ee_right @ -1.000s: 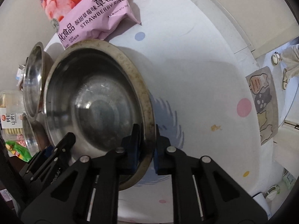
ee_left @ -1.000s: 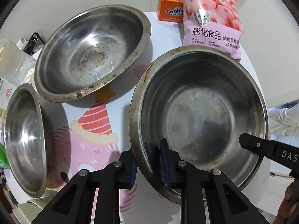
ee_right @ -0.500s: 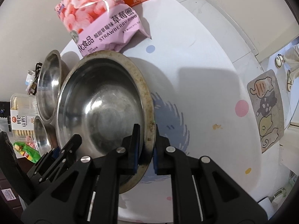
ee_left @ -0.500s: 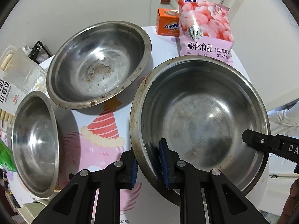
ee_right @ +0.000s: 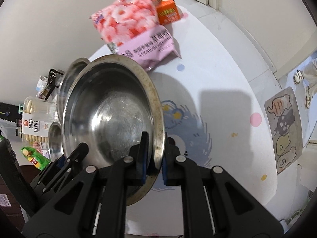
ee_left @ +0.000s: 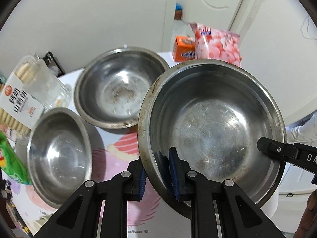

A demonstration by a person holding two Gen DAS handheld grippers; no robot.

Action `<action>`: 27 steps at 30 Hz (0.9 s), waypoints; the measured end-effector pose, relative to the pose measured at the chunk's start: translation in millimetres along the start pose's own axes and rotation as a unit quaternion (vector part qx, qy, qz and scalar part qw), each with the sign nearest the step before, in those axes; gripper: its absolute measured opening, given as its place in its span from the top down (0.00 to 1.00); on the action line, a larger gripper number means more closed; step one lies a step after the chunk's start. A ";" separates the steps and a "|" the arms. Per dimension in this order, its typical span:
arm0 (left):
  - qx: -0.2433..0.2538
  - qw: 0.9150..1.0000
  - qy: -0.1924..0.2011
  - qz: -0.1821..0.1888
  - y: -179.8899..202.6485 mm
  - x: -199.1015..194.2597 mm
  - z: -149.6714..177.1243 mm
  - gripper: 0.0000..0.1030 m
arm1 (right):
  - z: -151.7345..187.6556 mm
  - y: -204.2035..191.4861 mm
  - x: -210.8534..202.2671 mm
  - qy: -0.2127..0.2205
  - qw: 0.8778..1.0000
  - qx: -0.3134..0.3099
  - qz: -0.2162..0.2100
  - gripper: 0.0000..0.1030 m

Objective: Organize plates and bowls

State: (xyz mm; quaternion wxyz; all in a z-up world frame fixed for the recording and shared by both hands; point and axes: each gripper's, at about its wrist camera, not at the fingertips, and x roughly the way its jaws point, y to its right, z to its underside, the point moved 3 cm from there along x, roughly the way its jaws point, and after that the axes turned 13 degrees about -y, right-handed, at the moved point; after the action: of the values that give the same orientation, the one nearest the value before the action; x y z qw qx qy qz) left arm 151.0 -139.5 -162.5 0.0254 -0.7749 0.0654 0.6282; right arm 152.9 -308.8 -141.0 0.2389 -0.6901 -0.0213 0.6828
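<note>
The left gripper [ee_left: 157, 168] pinches the near rim of a large, stained stainless steel bowl [ee_left: 214, 130], one blue pad inside the wall and one outside. The right gripper [ee_right: 154, 158] clamps the opposite side of the same rim in the same way, so both pairs of jaws are pressed onto thin metal. In the left wrist view the tip of the right gripper shows at the bowl's far right edge.

The large bowl hangs between the two grippers above the white round table [ee_right: 227, 59] with cartoon prints; its shadow on the table suggests it is off the surface. Its mouth faces up and somewhat toward the cameras, the rim tilted rather than level. Being round, it has no long axis; its centre line runs roughly upward.

Beside it on the table sit a medium steel bowl [ee_left: 120, 87] with specks in its base, and a smaller steel bowl [ee_left: 59, 154] to the left, both mouth up and separate. A pink strawberry-ring snack bag [ee_right: 134, 29] and an orange carton [ee_right: 168, 10] stand at the far edge.

The organizing looks early: nothing is nested yet. The carried bowl is the widest, so it probably belongs at the bottom of a stack.
</note>
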 end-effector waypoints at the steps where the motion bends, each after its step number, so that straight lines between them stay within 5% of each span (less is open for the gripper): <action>1: 0.000 1.000 0.006 -0.002 -1.0 -4.2 -0.1 0.80 | 0.3 -3.3 -2.9 0.004 1.000 -0.003 0.000 0.87; 27: -0.113 0.992 0.047 -0.031 -110.1 -54.4 32.7 0.80 | 21.1 -124.3 -1.9 0.008 0.992 -0.123 -0.021 0.87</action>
State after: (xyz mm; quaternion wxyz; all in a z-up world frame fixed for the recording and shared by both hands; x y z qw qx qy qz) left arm 123.0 -22.7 -121.0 -0.0460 -0.8032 -0.0295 0.5931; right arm 169.6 -193.1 -93.6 0.1663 -0.7194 -0.1173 0.6641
